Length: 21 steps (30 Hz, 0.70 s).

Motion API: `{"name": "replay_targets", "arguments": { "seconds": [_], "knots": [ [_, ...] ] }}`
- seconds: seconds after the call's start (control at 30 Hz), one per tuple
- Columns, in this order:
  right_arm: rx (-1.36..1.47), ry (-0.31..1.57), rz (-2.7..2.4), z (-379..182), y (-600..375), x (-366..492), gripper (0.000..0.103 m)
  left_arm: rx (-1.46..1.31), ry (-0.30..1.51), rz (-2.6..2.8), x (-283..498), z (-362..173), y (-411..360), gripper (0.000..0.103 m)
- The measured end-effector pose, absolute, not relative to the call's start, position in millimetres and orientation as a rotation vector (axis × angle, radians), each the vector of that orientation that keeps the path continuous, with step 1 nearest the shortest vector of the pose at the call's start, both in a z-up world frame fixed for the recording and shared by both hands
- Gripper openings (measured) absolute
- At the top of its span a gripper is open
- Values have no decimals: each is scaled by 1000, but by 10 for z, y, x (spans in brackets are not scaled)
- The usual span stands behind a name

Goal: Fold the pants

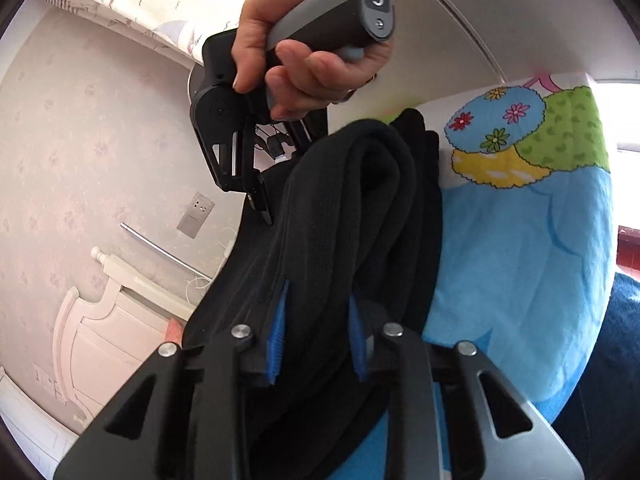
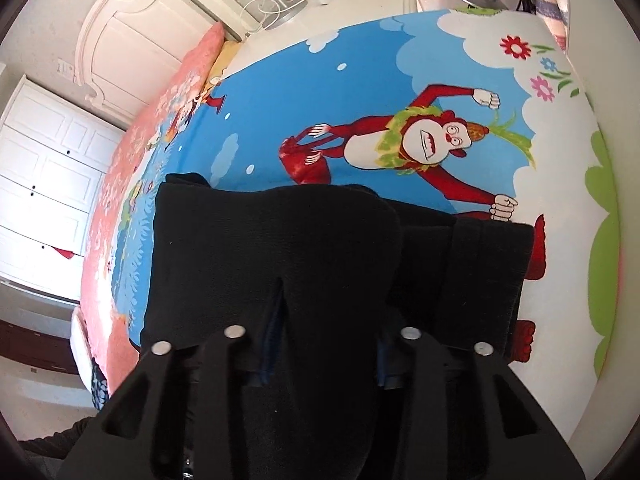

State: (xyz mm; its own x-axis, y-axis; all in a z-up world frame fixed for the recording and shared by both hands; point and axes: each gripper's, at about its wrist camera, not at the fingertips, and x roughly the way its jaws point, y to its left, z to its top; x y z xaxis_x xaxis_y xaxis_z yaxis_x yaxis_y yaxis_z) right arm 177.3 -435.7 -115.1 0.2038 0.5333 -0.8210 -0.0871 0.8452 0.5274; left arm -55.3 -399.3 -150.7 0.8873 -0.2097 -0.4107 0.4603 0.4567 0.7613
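Observation:
The black pants [image 1: 352,208] hang in a thick bunched fold, and my left gripper [image 1: 318,336] is shut on them, its blue pads [image 1: 280,332] pressing the fabric from both sides. My right gripper [image 1: 262,208], held by a hand [image 1: 304,60], bites the upper left edge of the same fold; its far finger is hidden behind the cloth. In the right wrist view the pants [image 2: 280,248] lie folded on the cartoon bed sheet [image 2: 360,80]. There my right gripper [image 2: 324,352] is shut on their near edge, its pads mostly buried in fabric.
The bed sheet [image 1: 520,260] runs to the right of the pants. A white headboard [image 2: 132,32] and pink pillow [image 2: 188,76] sit at the bed's far end, a white wardrobe [image 2: 44,168] to the left. A wall socket [image 1: 196,214] and cables [image 2: 264,8] are on the wall.

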Motion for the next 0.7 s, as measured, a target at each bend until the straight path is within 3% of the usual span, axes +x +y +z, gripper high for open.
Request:
{"name": "replay_targets", "arguments": {
  "seconds": [0.37, 0.63, 0.7],
  "knots": [
    [312, 1261, 419, -706, -4470, 1830, 26, 1000, 231, -442, -484, -1138, -4152, 20],
    [275, 1270, 333, -1110, -4695, 1820, 28, 1042, 256, -472, -412, -1352, -4385, 20],
    [257, 1258, 291, -1248, -4722, 1780, 34, 1041, 278, -485, -402, -1453, -4408, 28]
  ]
}}
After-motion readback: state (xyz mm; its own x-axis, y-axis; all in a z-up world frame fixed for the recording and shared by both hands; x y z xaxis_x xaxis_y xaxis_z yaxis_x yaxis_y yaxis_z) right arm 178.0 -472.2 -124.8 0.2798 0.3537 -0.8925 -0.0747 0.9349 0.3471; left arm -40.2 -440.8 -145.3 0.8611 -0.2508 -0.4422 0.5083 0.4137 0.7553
